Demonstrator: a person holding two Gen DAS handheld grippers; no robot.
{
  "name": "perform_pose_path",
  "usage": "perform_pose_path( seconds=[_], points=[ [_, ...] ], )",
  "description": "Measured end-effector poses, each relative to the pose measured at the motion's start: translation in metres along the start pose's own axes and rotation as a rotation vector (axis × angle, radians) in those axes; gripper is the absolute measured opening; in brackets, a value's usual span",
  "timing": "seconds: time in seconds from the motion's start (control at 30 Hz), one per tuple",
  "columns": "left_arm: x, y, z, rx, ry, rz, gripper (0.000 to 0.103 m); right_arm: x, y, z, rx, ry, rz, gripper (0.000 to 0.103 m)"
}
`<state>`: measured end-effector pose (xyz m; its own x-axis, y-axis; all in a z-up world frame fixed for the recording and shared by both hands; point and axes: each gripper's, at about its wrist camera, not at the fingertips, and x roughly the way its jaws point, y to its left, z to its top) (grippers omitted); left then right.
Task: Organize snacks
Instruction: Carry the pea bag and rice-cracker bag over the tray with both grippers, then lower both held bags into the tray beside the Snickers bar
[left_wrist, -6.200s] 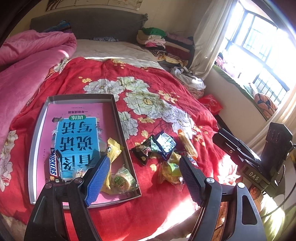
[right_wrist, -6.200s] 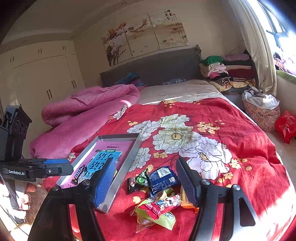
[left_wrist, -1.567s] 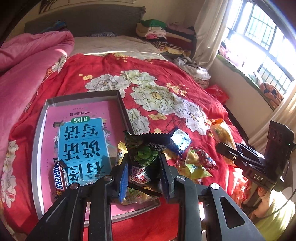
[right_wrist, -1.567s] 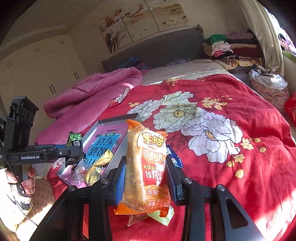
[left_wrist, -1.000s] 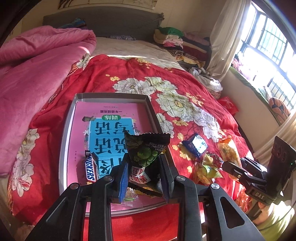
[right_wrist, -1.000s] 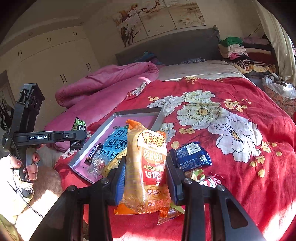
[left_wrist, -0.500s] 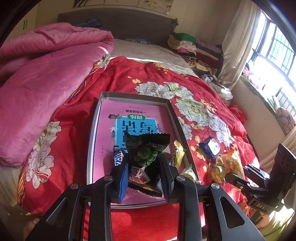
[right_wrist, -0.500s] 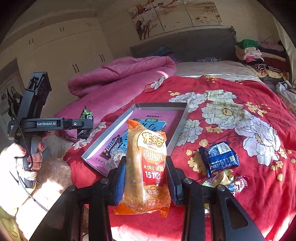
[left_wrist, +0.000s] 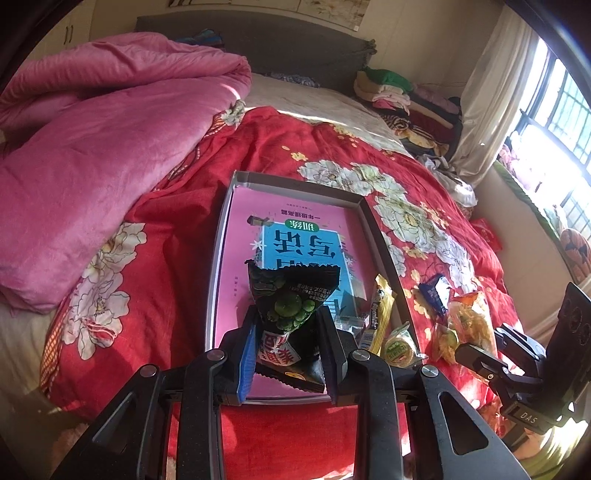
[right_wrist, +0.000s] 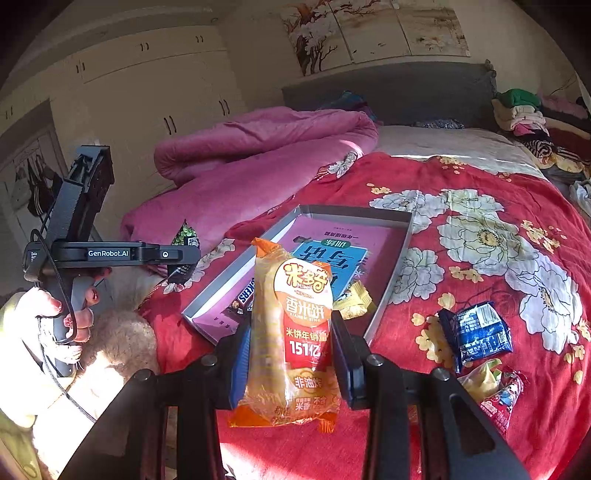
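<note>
Here, the left gripper (left_wrist: 288, 347) has its fingers closed tight on a black pea packet (left_wrist: 291, 314), held upright above the near end of the grey tray (left_wrist: 218, 258). The tray lies on the red floral bedspread (left_wrist: 155, 229), with a pink and blue book (left_wrist: 295, 243) flat inside it. A yellow sachet (left_wrist: 380, 306) leans on the tray's right wall, and a round green-labelled snack (left_wrist: 399, 345) sits at the near right corner. Further right, a blue packet (right_wrist: 476, 334) rests on the bedspread, apart from the tray. The right gripper (right_wrist: 291, 354) pinches an orange rice cracker bag (right_wrist: 291, 339) upright, near the tray's front edge.
</note>
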<state>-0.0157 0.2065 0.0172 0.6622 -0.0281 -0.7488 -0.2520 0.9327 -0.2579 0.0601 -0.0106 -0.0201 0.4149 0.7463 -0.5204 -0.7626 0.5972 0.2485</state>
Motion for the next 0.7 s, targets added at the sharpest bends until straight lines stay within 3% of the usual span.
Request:
perform_pose_path(
  seconds=[0.7],
  points=[
    [0.040, 0.016, -0.014, -0.016, 0.068, 0.005, 0.031, 0.036, 0.025, 0.003, -0.097, 0.065, 0.002, 0.039]
  ],
)
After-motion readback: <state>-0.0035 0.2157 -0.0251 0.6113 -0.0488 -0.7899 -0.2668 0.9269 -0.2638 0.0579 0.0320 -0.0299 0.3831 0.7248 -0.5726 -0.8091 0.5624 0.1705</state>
